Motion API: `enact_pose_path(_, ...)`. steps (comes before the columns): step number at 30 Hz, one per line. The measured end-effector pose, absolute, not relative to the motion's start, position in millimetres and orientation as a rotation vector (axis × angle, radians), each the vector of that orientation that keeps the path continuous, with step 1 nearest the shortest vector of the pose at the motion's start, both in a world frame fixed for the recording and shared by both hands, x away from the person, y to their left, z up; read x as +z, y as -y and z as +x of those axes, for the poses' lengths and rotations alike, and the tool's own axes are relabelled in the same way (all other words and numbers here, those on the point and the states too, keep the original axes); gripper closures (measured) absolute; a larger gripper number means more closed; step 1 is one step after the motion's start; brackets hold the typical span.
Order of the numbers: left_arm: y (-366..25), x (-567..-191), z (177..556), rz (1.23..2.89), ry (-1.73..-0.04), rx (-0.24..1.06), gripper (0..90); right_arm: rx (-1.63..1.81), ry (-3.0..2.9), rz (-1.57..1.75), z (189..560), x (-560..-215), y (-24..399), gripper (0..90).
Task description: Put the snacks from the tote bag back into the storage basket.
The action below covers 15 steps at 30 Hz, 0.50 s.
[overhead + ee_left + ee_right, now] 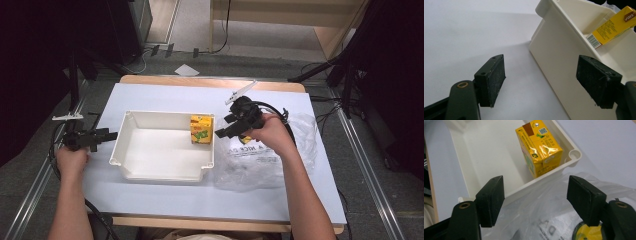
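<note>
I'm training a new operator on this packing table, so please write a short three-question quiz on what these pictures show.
1. True or false: the yellow juice carton stands inside the white plastic tub.
2. What lies under the right gripper? A) clear plastic bag B) folded grey towel C) stack of metal plates
3. Are the left gripper's jaws open or shut?

Key: 1 true; 2 A; 3 open, nothing between them, beside the tub's outer wall.
</note>
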<state>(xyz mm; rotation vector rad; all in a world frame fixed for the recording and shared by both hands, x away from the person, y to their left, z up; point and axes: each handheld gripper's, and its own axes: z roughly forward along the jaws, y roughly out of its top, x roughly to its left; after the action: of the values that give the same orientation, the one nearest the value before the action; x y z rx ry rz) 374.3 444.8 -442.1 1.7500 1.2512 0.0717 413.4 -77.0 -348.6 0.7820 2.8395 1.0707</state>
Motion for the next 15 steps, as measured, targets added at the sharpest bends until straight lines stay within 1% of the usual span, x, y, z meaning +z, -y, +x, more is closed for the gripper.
enact_pose_path(15,-442.2,-442.2,377.8,1.755,-1.248,0.068,24.4,1.053,-2.756,0.815,418.0,-350.3,106.9,28.3)
